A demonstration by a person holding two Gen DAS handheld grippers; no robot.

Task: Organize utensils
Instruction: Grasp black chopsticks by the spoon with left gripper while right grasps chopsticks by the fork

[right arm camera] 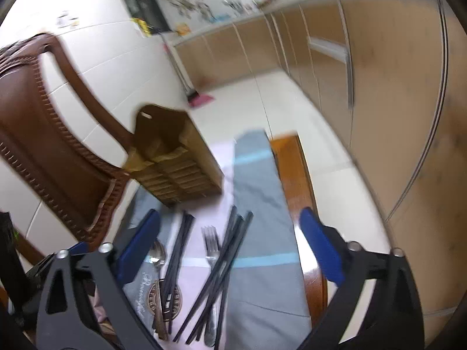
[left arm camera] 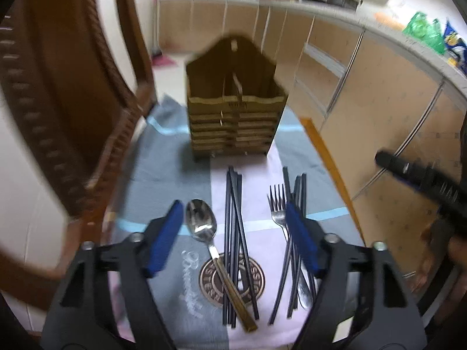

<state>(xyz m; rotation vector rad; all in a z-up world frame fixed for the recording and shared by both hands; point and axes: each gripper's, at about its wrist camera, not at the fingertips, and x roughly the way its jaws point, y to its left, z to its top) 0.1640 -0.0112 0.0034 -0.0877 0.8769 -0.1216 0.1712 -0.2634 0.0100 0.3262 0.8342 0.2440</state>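
so, both tools wide apart, empty: left tool (left arm camera: 233, 233), right tool (right arm camera: 230, 242). spoon (left arm camera: 201, 221), fork (left arm camera: 277, 204), chopsticks (left arm camera: 233, 218) loose on desk cloth (left arm camera: 163, 157) before wooden caddy (left arm camera: 233, 110). risk: crossed chopsticks snag, several lifting together.

one wooden utensil caddy (left arm camera: 233, 116) stands on the cloth; its interior shows dividers, but the number of compartments cannot be told. one spoon (left arm camera: 201, 221) with a wooden handle. one fork (left arm camera: 277, 207), four tines visible. black chopsticks lie in two groups: the left bundle (left arm camera: 233, 233) beside the spoon and the right bundle (left arm camera: 294, 204) across the fork. the sticks overlap and blur, so an exact count is not possible; each bundle holds several, roughly four to six. one patterned cloth (left arm camera: 163, 157) under all items. one brown chair (left arm camera: 58, 102) at the table's side. two grippers recorded: left gripper (left arm camera: 236, 233), right gripper (right arm camera: 230, 242), each with two blue-padded fingers.
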